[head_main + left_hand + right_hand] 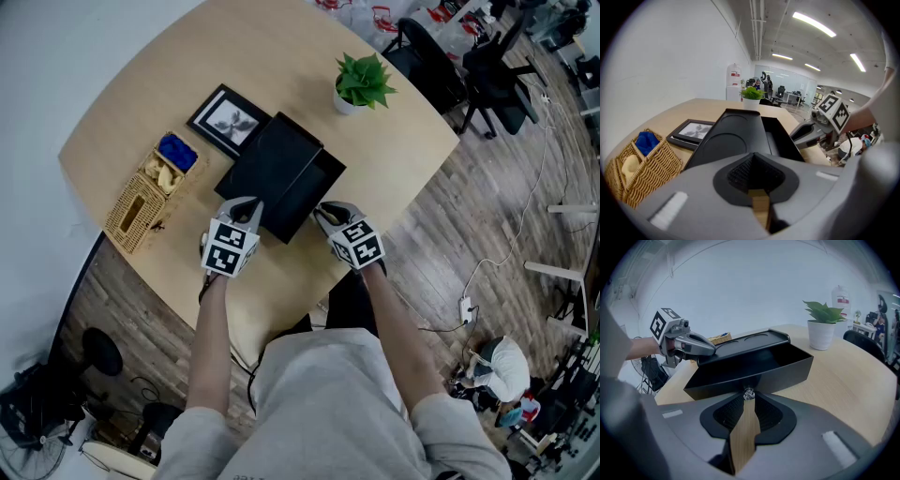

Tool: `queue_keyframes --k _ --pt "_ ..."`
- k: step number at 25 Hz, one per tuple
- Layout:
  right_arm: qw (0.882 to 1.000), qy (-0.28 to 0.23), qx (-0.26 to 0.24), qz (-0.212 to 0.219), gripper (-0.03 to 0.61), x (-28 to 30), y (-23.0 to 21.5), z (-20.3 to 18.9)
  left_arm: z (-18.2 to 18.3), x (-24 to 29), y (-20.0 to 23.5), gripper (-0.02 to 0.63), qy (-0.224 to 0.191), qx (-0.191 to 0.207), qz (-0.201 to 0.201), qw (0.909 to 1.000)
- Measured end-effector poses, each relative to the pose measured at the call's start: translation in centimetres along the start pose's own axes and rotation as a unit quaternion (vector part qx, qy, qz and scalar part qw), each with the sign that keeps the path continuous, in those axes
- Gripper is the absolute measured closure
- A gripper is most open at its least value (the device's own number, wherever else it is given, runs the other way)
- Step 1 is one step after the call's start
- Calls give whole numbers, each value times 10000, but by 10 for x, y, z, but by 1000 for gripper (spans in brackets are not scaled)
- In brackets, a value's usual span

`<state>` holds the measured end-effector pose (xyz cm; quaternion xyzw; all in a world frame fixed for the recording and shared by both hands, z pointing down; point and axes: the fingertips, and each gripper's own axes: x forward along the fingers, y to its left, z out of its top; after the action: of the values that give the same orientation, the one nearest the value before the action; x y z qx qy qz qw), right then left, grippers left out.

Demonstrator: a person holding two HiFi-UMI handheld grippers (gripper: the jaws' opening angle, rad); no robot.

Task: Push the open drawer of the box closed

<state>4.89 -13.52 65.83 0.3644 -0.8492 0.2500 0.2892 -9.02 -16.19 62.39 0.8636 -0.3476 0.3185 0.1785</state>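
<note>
A black box point(270, 155) lies in the middle of the round wooden table point(141, 84), its drawer point(317, 187) pulled out on the right side. In the right gripper view the drawer point(754, 366) stands open and hollow, with a small clear knob point(749, 393) on its front. My right gripper point(749, 397) is closed around that knob. My left gripper point(251, 208) is shut, with nothing held, its tips against the box's near end point(733, 140). Each gripper view shows the other gripper: the right one point(806, 132) and the left one point(699, 348).
A wicker basket point(148, 195) with a blue item sits to the left of the box, and a framed picture point(228, 120) lies behind it. A potted plant point(362, 82) stands at the back right. The table's curved edge point(281, 309) runs just before me; office chairs point(487, 66) are beyond.
</note>
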Motion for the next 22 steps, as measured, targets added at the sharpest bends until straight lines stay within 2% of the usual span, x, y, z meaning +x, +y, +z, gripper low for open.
queue_keyframes --k 22 --pt "10000 -12 -44 40 508 13 1 11 -3 2 1 561 27 4 -22 10000"
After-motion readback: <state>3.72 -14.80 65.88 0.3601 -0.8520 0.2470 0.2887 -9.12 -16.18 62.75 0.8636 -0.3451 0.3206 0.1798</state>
